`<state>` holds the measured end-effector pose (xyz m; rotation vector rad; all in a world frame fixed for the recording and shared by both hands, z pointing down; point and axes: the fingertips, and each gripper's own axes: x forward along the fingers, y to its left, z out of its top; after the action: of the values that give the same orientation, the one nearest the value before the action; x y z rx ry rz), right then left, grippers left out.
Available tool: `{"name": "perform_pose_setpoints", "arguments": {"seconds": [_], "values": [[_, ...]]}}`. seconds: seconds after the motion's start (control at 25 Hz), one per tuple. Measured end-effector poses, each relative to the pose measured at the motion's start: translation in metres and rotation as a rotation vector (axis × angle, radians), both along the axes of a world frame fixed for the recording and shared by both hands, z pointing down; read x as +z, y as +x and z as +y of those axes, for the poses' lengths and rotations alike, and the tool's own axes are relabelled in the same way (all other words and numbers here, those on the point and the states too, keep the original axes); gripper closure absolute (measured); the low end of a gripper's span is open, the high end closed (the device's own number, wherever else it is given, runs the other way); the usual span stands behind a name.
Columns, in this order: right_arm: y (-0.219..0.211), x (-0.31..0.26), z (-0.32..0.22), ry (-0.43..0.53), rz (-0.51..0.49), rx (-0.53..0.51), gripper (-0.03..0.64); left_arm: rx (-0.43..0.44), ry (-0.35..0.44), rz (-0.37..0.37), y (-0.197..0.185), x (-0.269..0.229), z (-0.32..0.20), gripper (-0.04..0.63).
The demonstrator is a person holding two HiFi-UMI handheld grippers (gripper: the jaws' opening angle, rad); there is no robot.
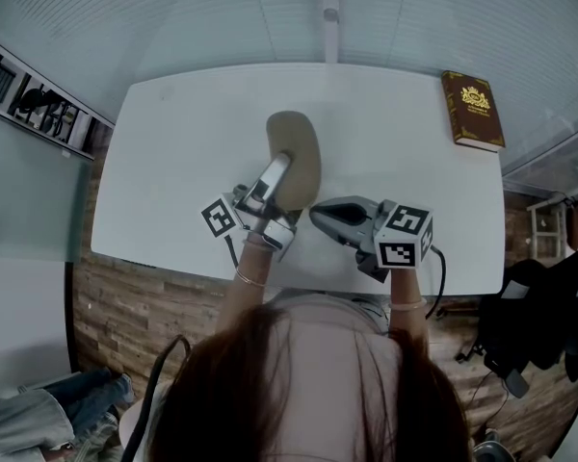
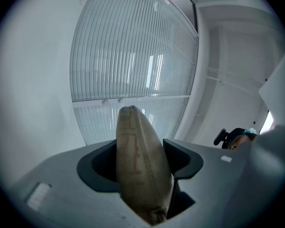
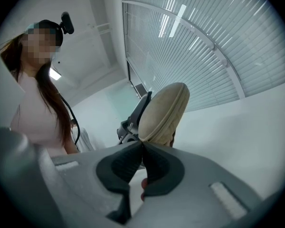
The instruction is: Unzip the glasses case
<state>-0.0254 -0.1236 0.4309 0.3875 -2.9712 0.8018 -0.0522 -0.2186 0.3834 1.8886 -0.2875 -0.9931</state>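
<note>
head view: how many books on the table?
1. The book lies flat at the far right corner of the table, well apart from the glasses case. No other book shows, and nothing on the tabletop looks big enough to hide one.

A white bench (image 1: 173, 162) stands before a wall of pale horizontal slatted blinds (image 1: 173, 17), with daylight showing through the slats in bright strips (image 2: 152, 75). A dark red book with gold ornament (image 1: 473, 111) lies at the bench's far right corner. The floor (image 1: 125, 306) is brown wood-look planking. At left, a shelf (image 1: 39, 109) holding dark items runs along a pale wall. At right, a dark bag or garment (image 1: 539, 316) is draped near a small white stand (image 1: 544, 224). A strip lamp (image 3: 54, 73) glows on the white ceiling overhead.
</note>
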Motion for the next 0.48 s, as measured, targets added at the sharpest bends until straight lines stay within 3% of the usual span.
{"name": "perform_pose_setpoints", "arguments": {"seconds": [0.48], "values": [[-0.0048,-0.0003,0.0047,0.026,0.021,-0.003,0.612,-0.028,-0.020,0.024,0.0010,0.0011,0.0000,0.305]]}}
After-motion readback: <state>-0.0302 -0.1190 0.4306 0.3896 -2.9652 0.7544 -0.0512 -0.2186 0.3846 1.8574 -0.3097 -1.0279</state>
